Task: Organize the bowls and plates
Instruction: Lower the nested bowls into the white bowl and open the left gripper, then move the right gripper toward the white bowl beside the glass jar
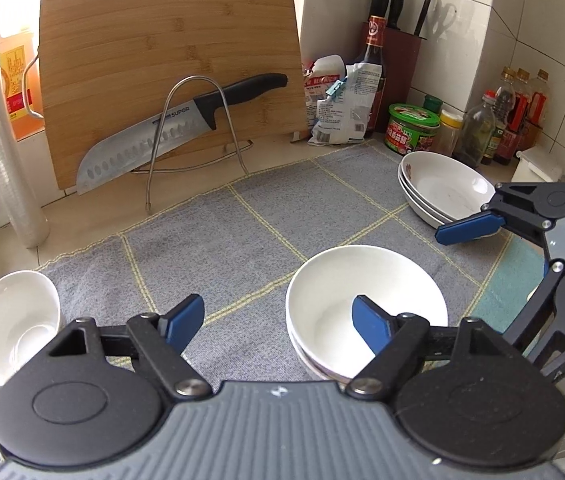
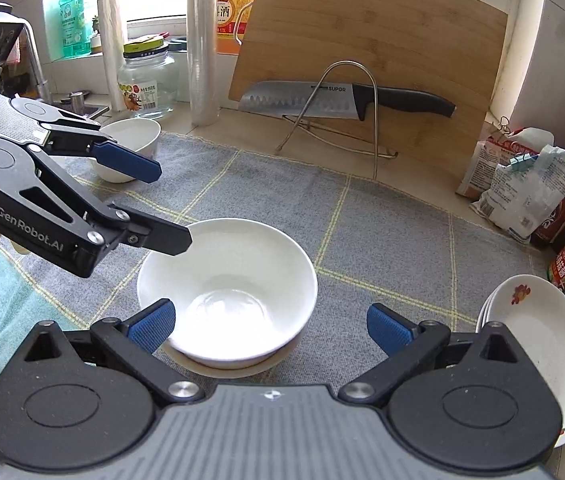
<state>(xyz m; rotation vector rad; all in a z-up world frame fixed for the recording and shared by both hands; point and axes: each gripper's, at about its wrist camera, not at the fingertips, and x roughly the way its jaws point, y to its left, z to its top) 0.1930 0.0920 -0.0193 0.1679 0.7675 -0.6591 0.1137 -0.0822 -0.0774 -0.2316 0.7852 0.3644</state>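
Plates (image 2: 538,344): stacked at the right of the grey cloth (image 2: 382,240) on the desk; done, it seems. Bowls: two nested (image 2: 228,288) mid-cloth; a lone bowl (image 1: 12,322) far left, still to join them. Left tongs (image 1: 278,326): parted, empty, one pad over the nested bowls. Right tongs (image 2: 270,324): spread wide, gripping nothing.

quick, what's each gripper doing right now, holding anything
left gripper: open, holding nothing, one finger over the stacked bowls.
right gripper: open wide, holding nothing.
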